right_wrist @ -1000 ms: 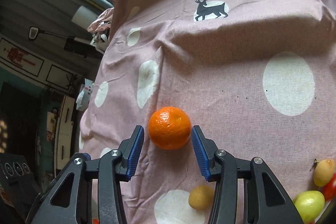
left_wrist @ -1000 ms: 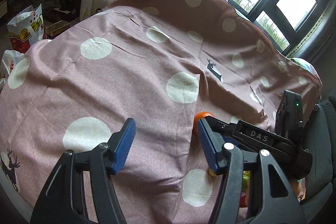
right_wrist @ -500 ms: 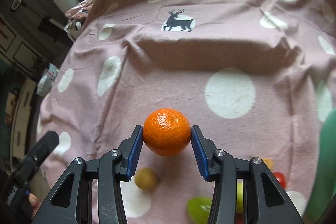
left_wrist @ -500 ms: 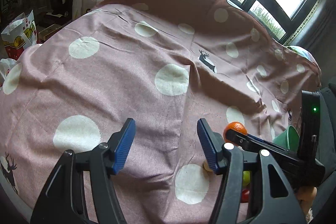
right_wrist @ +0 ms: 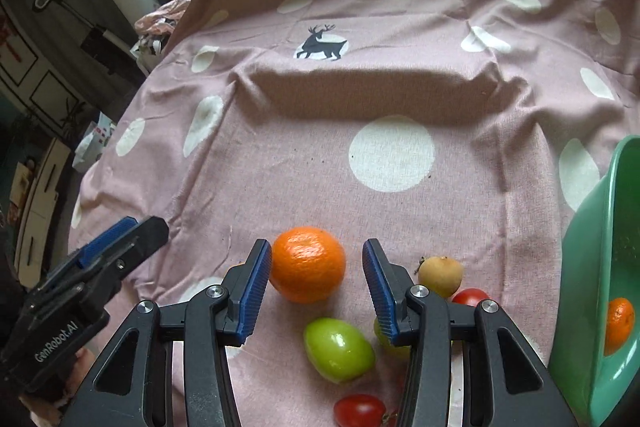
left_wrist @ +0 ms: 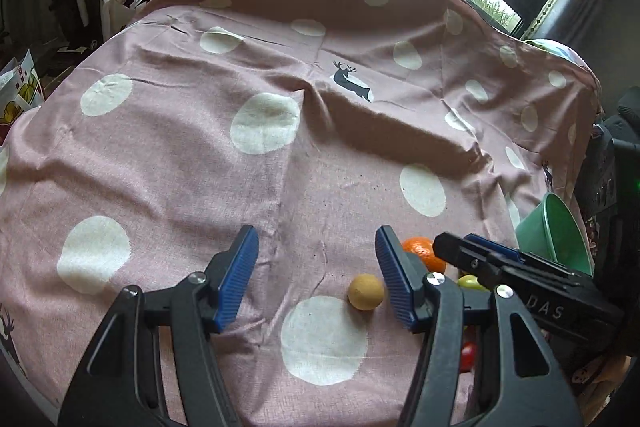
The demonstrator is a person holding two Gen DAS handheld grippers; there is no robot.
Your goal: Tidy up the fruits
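An orange (right_wrist: 308, 263) shows between the fingers of my right gripper (right_wrist: 317, 267). It looks narrower than the gap and lies past the tips, abutting the left pad, with cloth visible between it and the right pad. The jaws press on nothing. In the left wrist view the same orange (left_wrist: 416, 249) sits just beyond the right gripper's (left_wrist: 460, 247) tips. My left gripper (left_wrist: 316, 275) hangs open over the cloth, with a tan round fruit (left_wrist: 366, 291) lying beside its right pad. A green bowl (right_wrist: 592, 267) at the right holds another orange (right_wrist: 620, 323).
A green fruit (right_wrist: 338, 347), a tan fruit (right_wrist: 440, 275) and red tomatoes (right_wrist: 470, 297) lie close together on the pink spotted cloth (right_wrist: 392, 155) below the right gripper. The left gripper (right_wrist: 112, 247) enters at lower left. A raised fold crosses the cloth further back.
The right gripper closed on the orange, carried it right to the fruit pile by the green bowl, and the orange now sits clear of the right pad. The left gripper moved right.
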